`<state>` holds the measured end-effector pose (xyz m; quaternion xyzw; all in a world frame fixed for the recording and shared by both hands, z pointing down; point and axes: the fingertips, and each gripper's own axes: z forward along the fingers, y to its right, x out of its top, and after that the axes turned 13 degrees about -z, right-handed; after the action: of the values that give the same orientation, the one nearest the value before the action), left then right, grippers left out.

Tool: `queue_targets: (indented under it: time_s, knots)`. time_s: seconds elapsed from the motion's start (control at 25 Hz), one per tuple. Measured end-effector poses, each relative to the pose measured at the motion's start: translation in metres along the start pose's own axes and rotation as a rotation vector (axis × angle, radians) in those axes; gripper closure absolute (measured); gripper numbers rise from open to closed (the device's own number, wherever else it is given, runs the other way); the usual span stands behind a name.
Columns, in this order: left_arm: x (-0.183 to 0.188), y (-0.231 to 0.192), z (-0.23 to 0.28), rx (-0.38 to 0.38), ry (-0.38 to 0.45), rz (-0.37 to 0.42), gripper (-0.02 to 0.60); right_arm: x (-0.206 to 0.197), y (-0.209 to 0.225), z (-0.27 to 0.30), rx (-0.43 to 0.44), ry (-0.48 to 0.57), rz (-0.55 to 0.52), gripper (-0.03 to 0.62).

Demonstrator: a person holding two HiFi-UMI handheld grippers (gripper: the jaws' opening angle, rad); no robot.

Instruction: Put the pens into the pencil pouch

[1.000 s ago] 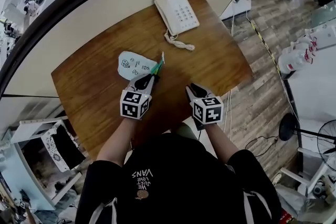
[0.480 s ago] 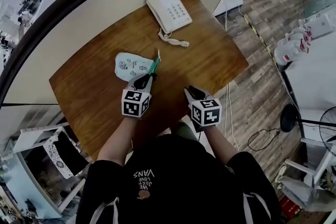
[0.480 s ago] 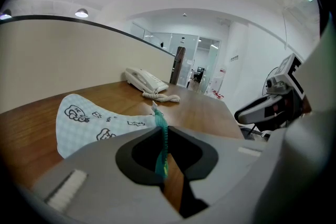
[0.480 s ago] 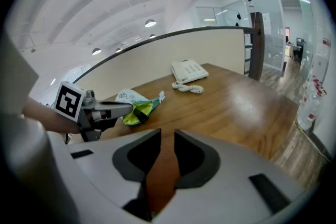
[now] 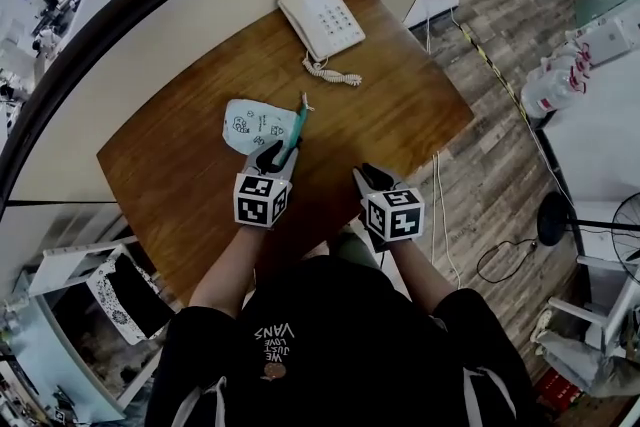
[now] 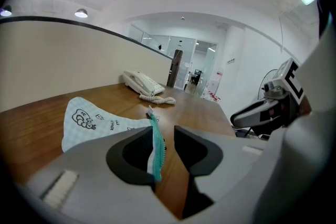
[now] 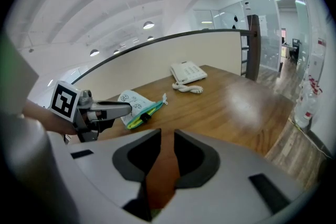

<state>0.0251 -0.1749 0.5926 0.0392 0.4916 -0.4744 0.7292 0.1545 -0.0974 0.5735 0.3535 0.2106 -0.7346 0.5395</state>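
Nearest: right gripper (image 7: 167, 136) is low over the front of the wooden table (image 5: 400, 105), jaws a narrow gap apart with only bare wood showing through them. Empty; judged to be parked clear so the other hand can work alone. Left gripper (image 6: 163, 131) is just ahead of it, pointing down at the pouch. Its jaws have just been opening and now stand apart. The teal zipper edge (image 6: 155, 149) still runs up between them, lying against the left pad, while the right pad is clear of it, so nothing is pinched. Reads as a release of that edge, not a reach for it. Pencil pouch (image 5: 252, 123) lies flat on the table just beyond the left jaws, pale with small printed doodles, its teal edge turned toward the right gripper. No loose pen shows on the table in any view. Judgement: the pens are already inside and the task is near done. Beyond, well apart from the pouch, a white desk phone (image 5: 322, 17) with coiled cord (image 5: 335, 73) sits by the far edge. View notes: only the right gripper view looks into the pouch's open side, showing a yellow-green strip (image 7: 132, 122) and a small dark piece (image 7: 143, 116) there. Possibly a pen end; too small to be sure. Only the left gripper view shows which pad the edge rests on. The head view alone gives the layout.
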Motion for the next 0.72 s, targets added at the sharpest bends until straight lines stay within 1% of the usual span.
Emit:
queue_targets:
  time_s: [0.16,0.44,0.6,0.72]
  knots:
    - [0.006,0.002,-0.015,-0.002,0.030,0.042,0.469,0.004,-0.007,-0.003,-0.020,0.029,0.008,0.525]
    - [0.017,-0.006,-0.053,0.015,0.106,0.056,0.469,0.017,-0.030,-0.007,-0.019,0.077,0.017,0.525]
    - [0.022,-0.005,-0.080,0.003,0.142,0.086,0.469,0.028,-0.047,-0.012,-0.028,0.115,0.011,0.525]
    - [0.019,-0.009,-0.097,-0.005,0.147,0.101,0.469,0.035,-0.061,-0.015,-0.039,0.143,0.015,0.525]
